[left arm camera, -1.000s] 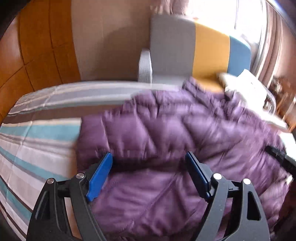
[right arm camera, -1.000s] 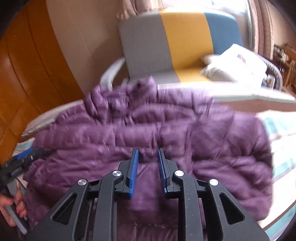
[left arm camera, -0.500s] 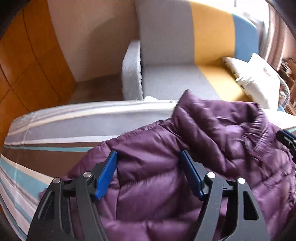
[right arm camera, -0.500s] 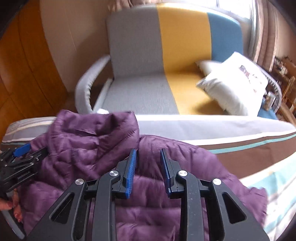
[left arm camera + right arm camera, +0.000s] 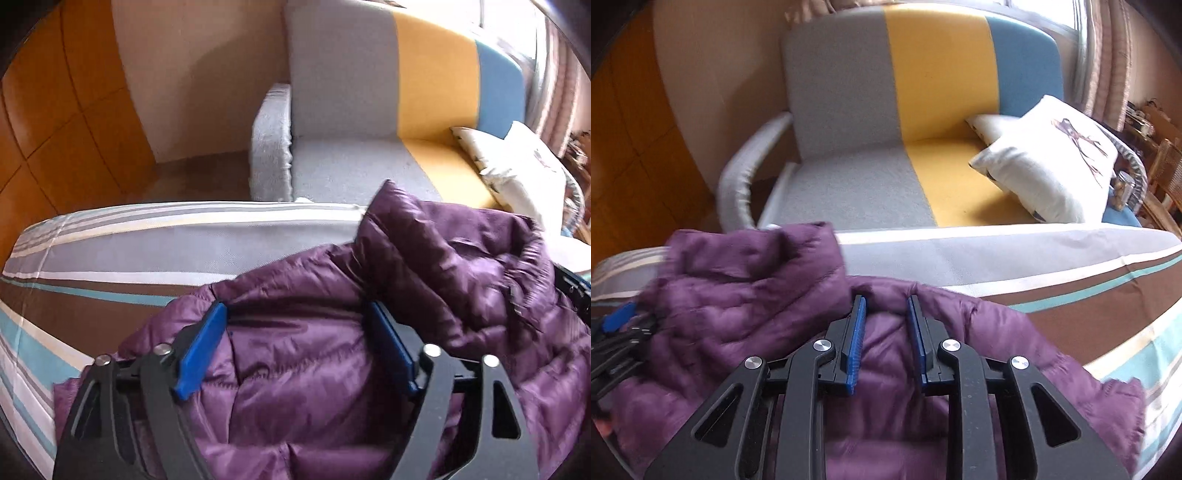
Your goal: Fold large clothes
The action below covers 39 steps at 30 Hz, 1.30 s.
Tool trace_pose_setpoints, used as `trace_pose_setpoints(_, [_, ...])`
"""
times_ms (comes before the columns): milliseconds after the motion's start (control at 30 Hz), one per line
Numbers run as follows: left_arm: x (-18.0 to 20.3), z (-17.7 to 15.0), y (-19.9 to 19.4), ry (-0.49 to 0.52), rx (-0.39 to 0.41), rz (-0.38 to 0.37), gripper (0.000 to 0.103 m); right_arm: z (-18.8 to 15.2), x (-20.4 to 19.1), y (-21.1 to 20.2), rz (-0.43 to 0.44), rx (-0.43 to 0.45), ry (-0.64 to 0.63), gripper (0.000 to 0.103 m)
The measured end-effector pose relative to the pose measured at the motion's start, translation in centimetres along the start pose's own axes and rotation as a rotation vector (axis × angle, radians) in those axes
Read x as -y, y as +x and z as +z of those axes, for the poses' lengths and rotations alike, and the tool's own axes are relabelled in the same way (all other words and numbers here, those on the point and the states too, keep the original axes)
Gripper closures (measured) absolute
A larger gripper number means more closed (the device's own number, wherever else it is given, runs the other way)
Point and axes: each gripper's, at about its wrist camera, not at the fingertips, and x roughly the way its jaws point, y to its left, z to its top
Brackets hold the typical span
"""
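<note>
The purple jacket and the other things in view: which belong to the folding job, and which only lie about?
Job: purple jacket, left gripper, right gripper, striped bed cover beneath it.

Lying about: sofa, white pillow.

Both wrist views sit close over the purple jacket (image 5: 424, 266), facing the sofa (image 5: 871, 122) they share.

Left gripper (image 5: 295, 345) jaws spread wide, blue pads (image 5: 201, 350) angled outward, fabric bulging between. Right gripper (image 5: 884, 341) jaws narrowly parted, pads (image 5: 855, 345) near parallel, pinching fold. Both point forward, side by side.
</note>
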Motion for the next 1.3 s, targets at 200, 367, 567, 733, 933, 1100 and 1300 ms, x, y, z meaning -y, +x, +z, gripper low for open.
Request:
trace_pose_setpoints(200, [-3.4, -3.2, -7.4, -0.074, 0.161, 0.005, 0.011, -3.7, -1.0, -8.0, 0.059, 0.087, -0.084, 0.080])
trace_pose_setpoints(367, [-5.9, -8.0, -9.0, -0.074, 0.138, 0.066, 0.011, -7.6, -1.7, -8.9, 0.103, 0.032, -0.086, 0.080])
trace_pose_setpoints(567, [-7.0, -9.8, -6.0, -0.052, 0.053, 0.125, 0.005, -9.6, 0.2, -5.4, 0.037, -0.031, -0.001, 0.079])
trace_pose_setpoints(733, [-7.1, -9.8, -5.9, -0.049, 0.039, 0.127, 0.004, -9.4, -0.7, -5.6, -0.026, -0.025, -0.048, 0.075])
trace_pose_setpoints(933, [-7.8, -11.9, -9.8, -0.094, 0.062, 0.077, 0.002, -10.1, -1.2, -9.9, -0.031, 0.008, -0.061, 0.055])
trace_pose_setpoints(1100, [-7.6, -15.4, -13.0, -0.102, 0.071, -0.007, 0.002, -12.3, -1.5, -13.2, -0.034, 0.002, -0.083, 0.055])
trace_pose_setpoints(1300, [-6.6, -19.6, -15.4, -0.052, 0.060, -0.070, 0.002, -15.9, -1.2, -16.0, -0.052, -0.010, -0.084, 0.055])
